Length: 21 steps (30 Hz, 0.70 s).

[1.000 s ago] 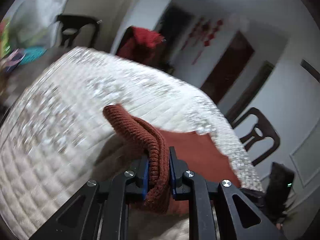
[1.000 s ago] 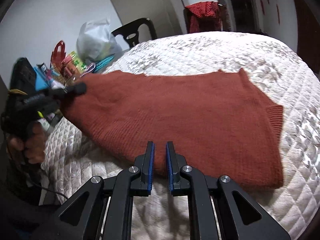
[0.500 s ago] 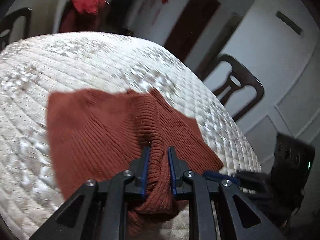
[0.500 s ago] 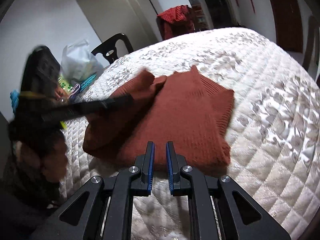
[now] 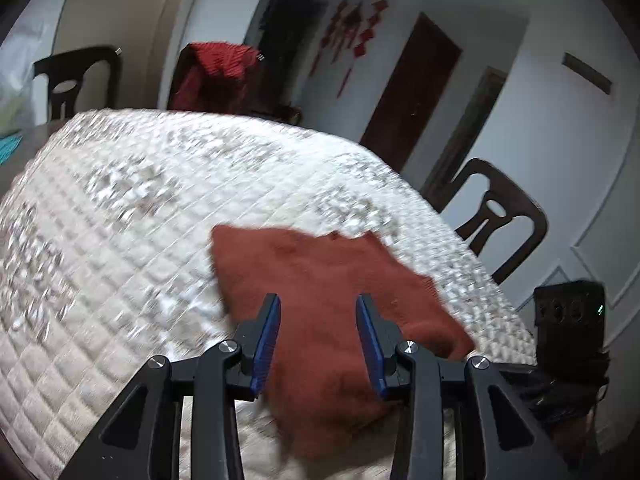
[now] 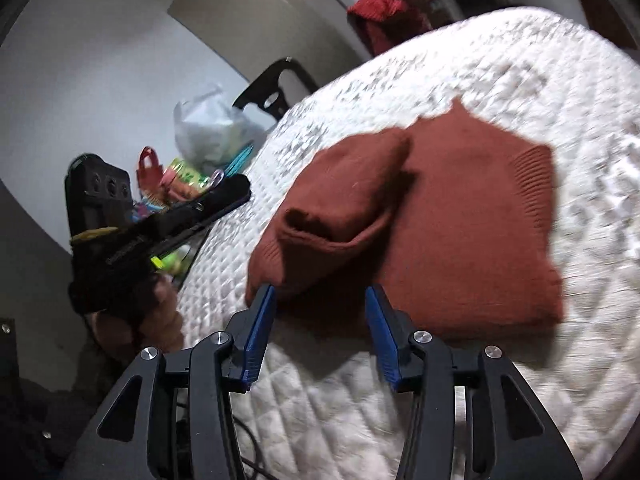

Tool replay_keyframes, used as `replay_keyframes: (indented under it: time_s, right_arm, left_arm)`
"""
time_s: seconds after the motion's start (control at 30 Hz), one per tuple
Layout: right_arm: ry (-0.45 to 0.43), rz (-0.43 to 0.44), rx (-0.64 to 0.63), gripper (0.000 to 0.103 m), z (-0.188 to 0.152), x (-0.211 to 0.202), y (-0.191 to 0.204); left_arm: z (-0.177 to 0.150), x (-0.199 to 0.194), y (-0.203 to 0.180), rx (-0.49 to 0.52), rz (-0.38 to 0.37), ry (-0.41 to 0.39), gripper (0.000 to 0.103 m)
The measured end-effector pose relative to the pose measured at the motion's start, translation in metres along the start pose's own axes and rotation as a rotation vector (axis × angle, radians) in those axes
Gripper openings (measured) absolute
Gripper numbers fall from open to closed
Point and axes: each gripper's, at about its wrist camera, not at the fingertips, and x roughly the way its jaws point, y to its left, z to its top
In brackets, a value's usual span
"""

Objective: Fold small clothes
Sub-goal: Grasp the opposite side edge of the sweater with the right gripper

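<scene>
Both my claws are released and hold nothing: my left gripper (image 5: 318, 334) hangs above the near part of the rust sweater (image 6: 460, 216), my right gripper (image 6: 320, 324) at its near edge. The sweater lies on the quilted bed (image 6: 500, 56), its left side already folded over the middle. I judge the right side and a final halving remain.

Sweater (image 6: 460, 216): rust-red knit, ribbed hem. Quilted bedspread (image 5: 120, 208): cream w/ diamond stitching, silver floral patches. Fingers (image 5: 266, 344): blue pads on black frames. Chairs (image 5: 500, 216): dark brown. Draped cloth (image 5: 218, 66): red.
</scene>
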Motion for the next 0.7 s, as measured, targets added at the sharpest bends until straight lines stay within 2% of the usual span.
replay_keyframes:
  time_s: [0.17, 0.4, 0.43, 0.47, 0.5, 0.57, 0.7]
  right_arm:
    - [-0.02, 0.003, 0.056, 0.057, 0.016, 0.003, 0.002]
    - [-0.03, -0.062, 0.152, 0.057, 0.032, 0.016, -0.008]
    - [-0.027, -0.066, 0.162, 0.054, 0.032, 0.019, -0.012]
    - [-0.024, -0.075, 0.168, 0.037, 0.033, 0.022, -0.015]
    - [-0.023, -0.083, 0.174, 0.031, 0.033, 0.023, -0.017]
    - [-0.033, -0.08, 0.17, 0.025, 0.035, 0.022, -0.02]
    - [-0.096, -0.086, 0.119, 0.023, 0.049, 0.0, -0.014]
  left_arm:
    - [-0.013, 0.007, 0.012, -0.018, 0.032, 0.016, 0.041]
    - [-0.014, -0.001, 0.019, -0.015, 0.037, -0.008, 0.041]
    - [-0.014, -0.001, 0.019, -0.013, 0.038, -0.007, 0.041]
    - [-0.014, -0.001, 0.019, -0.012, 0.039, -0.006, 0.041]
    - [-0.015, -0.001, 0.019, -0.012, 0.04, -0.005, 0.041]
    - [-0.014, 0.0, 0.019, -0.011, 0.042, -0.001, 0.041]
    - [-0.006, 0.001, 0.013, 0.006, 0.046, -0.012, 0.041]
